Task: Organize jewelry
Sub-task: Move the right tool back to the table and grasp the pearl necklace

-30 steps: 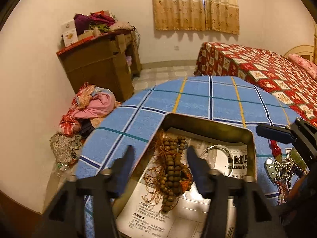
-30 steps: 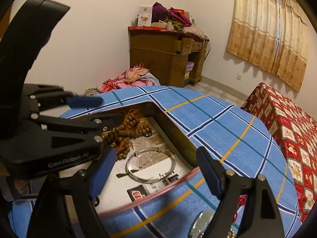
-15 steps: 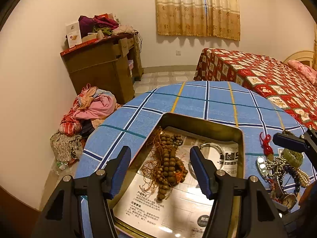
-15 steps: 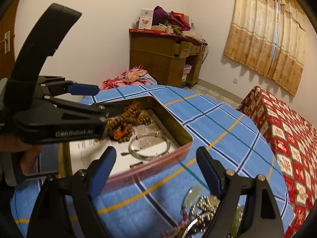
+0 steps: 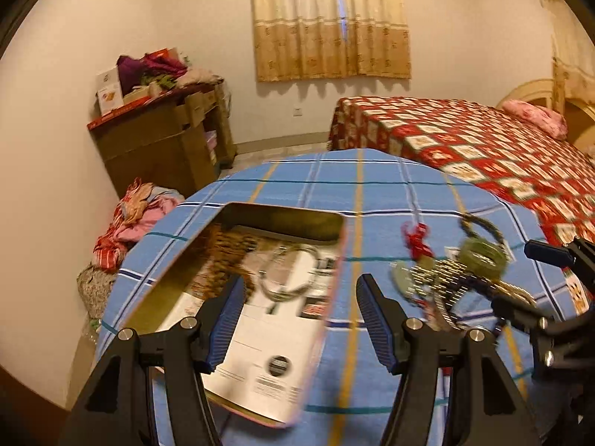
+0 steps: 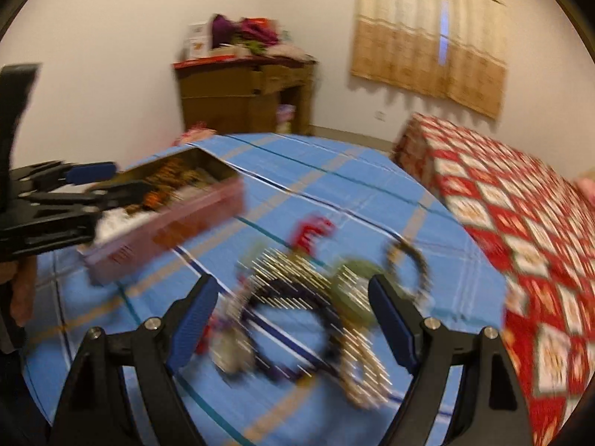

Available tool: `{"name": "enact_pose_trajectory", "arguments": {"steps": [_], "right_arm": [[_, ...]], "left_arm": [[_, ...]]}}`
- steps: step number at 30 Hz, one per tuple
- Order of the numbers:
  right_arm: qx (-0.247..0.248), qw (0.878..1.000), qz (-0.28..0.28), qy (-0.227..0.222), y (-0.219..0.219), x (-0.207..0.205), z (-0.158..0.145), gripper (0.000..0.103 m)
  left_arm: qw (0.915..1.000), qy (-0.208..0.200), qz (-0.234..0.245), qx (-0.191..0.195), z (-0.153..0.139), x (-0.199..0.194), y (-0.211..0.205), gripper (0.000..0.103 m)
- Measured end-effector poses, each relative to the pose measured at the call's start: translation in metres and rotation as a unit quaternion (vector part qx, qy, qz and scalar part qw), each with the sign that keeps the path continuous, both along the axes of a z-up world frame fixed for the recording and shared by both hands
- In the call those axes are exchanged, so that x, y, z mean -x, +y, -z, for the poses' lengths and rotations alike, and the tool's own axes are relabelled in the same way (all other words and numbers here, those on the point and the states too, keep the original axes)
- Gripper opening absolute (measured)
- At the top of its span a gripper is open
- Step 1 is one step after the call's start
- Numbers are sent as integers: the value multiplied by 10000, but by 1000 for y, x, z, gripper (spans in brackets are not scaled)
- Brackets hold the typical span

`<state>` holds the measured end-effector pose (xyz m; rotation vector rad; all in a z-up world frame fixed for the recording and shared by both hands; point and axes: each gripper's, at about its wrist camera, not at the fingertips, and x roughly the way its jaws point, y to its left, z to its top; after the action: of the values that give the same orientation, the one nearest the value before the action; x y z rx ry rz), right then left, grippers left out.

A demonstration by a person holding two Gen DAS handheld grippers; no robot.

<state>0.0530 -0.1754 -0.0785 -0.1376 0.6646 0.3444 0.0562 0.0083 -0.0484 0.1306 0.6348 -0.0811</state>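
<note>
An open tin box [image 5: 178, 282] with pink outer walls [image 6: 178, 230] sits on the blue checked tablecloth [image 5: 357, 193]. It holds a brown wooden bead strand [image 5: 227, 245] and a silver bangle [image 5: 290, 275] on printed paper. A blurred jewelry pile [image 6: 308, 297] lies right of the box: chains, a green bangle [image 5: 481, 254], a red tassel [image 6: 312, 232], a dark bracelet. My left gripper [image 5: 297, 319] is open and empty over the box's right edge. My right gripper [image 6: 293, 319] is open and empty, just above the pile.
The round table's edge drops to the floor on the left. A bed with a red patterned cover [image 5: 483, 148] stands at the right. A wooden cabinet [image 5: 163, 148] with clothes on top stands at the back wall, and a clothes heap [image 5: 130, 219] lies below.
Both grippers have swung right, away from the bead strand in the box. The right gripper has moved from over the box to above the jewelry pile. Both views are motion-blurred.
</note>
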Motion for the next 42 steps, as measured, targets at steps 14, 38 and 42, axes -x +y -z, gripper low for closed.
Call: {"name": "enact_pose_trajectory", "arguments": {"steps": [14,38,42], "right_arm": [[-30,9985,544,60,-39,10,17,84],[4,9998,81,187,-38,19,27,15],[23,9995,300,130,-46,20,18,14]], "left_arm": [[9973,347,598,-259,23,11,-65,62],[9959,398,813,-42,17,2,-78,62],[9947,443,914,-151,17,-17,-94,62]]}}
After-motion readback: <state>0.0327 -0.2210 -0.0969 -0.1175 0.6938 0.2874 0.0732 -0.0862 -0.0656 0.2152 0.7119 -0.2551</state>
